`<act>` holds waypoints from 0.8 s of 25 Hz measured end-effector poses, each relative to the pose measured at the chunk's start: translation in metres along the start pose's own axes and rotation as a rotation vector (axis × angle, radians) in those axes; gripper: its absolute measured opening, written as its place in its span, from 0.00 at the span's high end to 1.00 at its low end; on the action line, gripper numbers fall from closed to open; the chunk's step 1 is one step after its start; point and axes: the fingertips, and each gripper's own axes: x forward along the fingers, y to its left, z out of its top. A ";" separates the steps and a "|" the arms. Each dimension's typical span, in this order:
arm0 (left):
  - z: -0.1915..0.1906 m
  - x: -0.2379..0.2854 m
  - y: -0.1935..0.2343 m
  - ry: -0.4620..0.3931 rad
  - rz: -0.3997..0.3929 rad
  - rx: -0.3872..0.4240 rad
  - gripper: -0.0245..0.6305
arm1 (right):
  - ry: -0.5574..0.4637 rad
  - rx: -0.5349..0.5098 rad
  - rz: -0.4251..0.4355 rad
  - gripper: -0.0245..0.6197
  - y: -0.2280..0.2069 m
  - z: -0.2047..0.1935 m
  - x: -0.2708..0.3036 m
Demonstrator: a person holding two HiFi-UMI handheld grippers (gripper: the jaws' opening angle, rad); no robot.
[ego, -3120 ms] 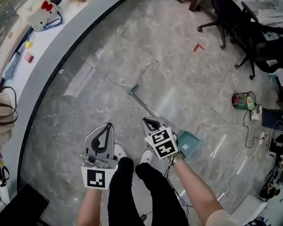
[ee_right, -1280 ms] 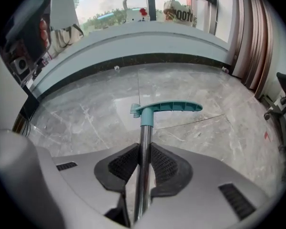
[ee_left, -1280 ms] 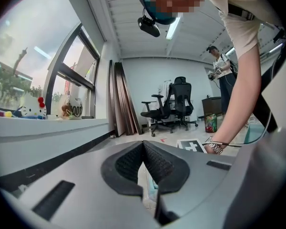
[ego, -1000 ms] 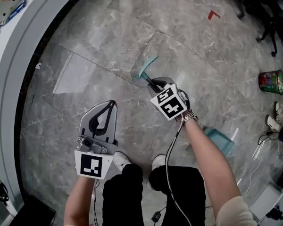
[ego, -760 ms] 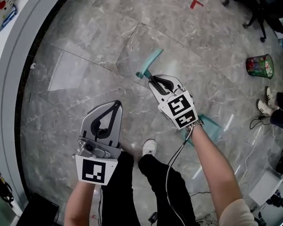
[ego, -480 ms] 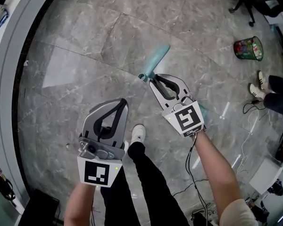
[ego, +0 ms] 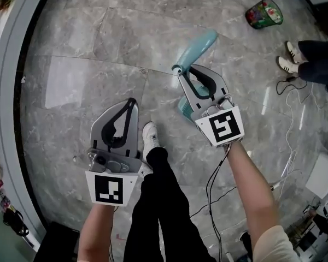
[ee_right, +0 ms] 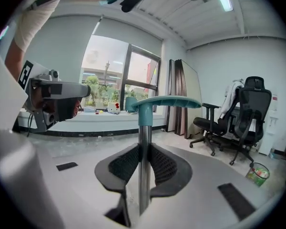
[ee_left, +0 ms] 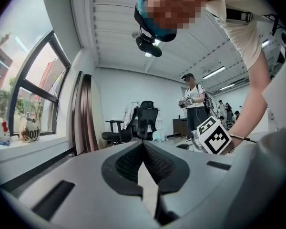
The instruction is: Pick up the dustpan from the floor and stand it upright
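The dustpan has a teal grip point(ego: 197, 49) on a metal pole point(ee_right: 143, 147) and a teal pan point(ego: 183, 107) that peeks out under my right hand. My right gripper point(ego: 181, 71) holds the pole just below the grip point(ee_right: 163, 102), its jaws closing with both pads against the metal. The pole stands nearly upright in the right gripper view. My left gripper point(ego: 132, 101) hangs to the left of it, apart from the dustpan, shut with nothing between its pads point(ee_left: 144, 144).
A green waste bin point(ego: 264, 12) stands at the top right near another person's shoes point(ego: 287, 56). Cables point(ego: 295, 146) trail over the marble floor on the right. A curved grey ledge point(ego: 5, 91) bounds the left. Office chairs point(ee_right: 250, 123) stand farther off. My shoe point(ego: 149, 138) is between the grippers.
Both grippers have risen. The right one has lifted the dustpan's pole off the floor and tipped it towards upright, and the pan has swung in under that hand.
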 end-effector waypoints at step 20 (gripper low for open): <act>0.069 0.021 -0.210 0.027 0.127 -0.073 0.95 | 0.070 0.214 0.142 0.82 -0.033 -0.001 -0.152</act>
